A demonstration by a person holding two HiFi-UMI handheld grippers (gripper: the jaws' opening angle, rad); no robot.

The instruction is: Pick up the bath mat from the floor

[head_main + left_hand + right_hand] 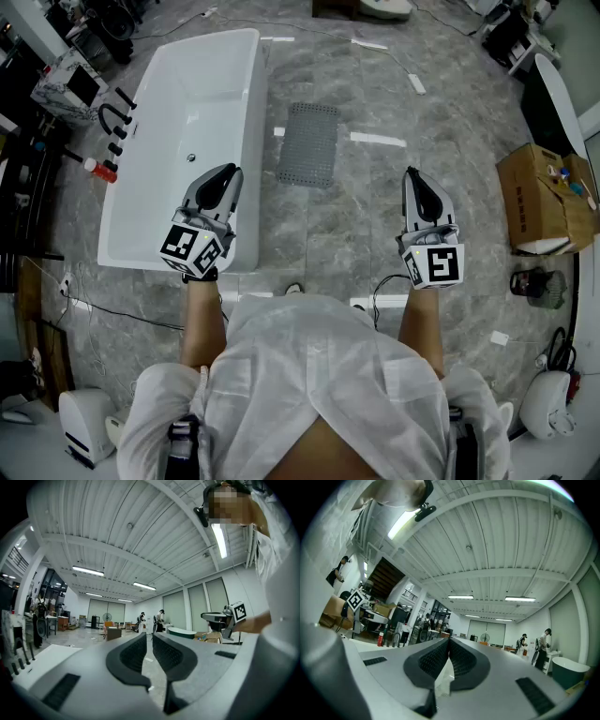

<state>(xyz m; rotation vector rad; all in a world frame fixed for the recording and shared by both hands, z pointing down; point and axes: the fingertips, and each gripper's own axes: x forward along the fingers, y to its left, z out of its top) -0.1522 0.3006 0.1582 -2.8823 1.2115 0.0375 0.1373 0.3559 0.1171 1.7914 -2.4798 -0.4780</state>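
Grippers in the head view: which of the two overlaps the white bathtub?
The left gripper: it shows over the bathtub's near corner, while the right gripper shows over bare grey floor, right of the bath mat.

The head camera is looking steeply down from above the person onto the floor (pixel 375 225). It is framing the bathtub (pixel 187 122), the bath mat (pixel 309 142), the left gripper (pixel 225 174) and the right gripper (pixel 412 176). Each gripper camera is riding close behind its own jaws, facing across the hall and tilting up toward the ceiling (pixel 117 527). Each is catching the other gripper's marker cube (pixel 238 611) near its frame edge.
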